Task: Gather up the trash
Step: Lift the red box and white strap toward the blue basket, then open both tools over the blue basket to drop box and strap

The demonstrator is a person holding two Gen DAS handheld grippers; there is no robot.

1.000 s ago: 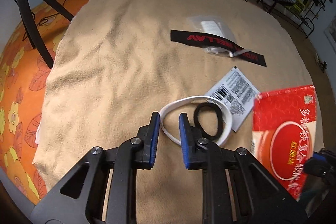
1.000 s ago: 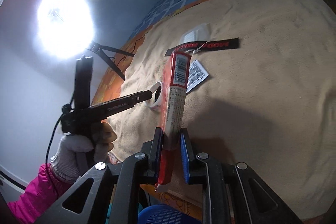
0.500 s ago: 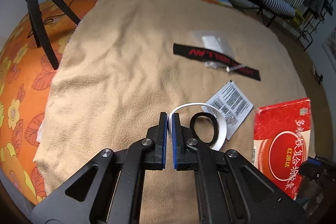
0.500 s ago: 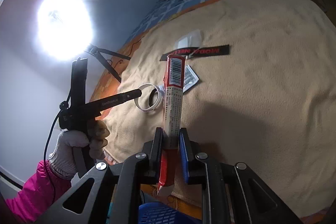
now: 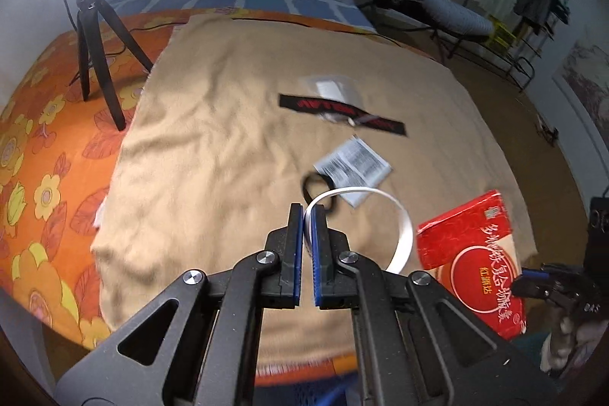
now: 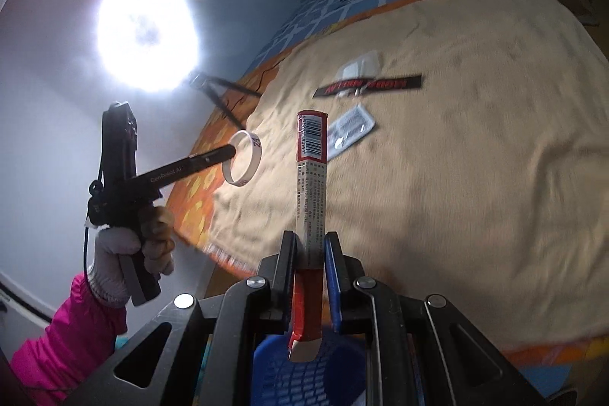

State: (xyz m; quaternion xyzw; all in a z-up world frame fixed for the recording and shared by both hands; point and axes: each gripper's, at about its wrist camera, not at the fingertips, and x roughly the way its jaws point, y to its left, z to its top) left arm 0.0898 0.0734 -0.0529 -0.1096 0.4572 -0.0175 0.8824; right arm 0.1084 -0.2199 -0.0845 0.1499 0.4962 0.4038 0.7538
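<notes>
Blanket (image 5: 213,147) on bed (image 5: 38,147); tripod (image 5: 95,37) left of it. Label strip (image 5: 338,111) behind leaflet (image 5: 354,166), hair tie (image 5: 314,183) beside leaflet.

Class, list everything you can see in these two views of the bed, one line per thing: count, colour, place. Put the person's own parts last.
blanket: one, tan, spread over the bed
bedsheet: one, orange floral, under the blanket
white band: one, white loop, lifted off the blanket in the left tool
red box: one, red and cream, held in the right tool
black ring: one, black, on the blanket
printed packet: one, white, beside the ring
black strip: one, black with red letters, farther back
clear bag: one, transparent, by the strip
tripod: one, black, on the sheet
basket: one, blue, below the box
left tool: shut on the band
right tool: shut on the box
gloved hand: one, pink sleeve
</notes>
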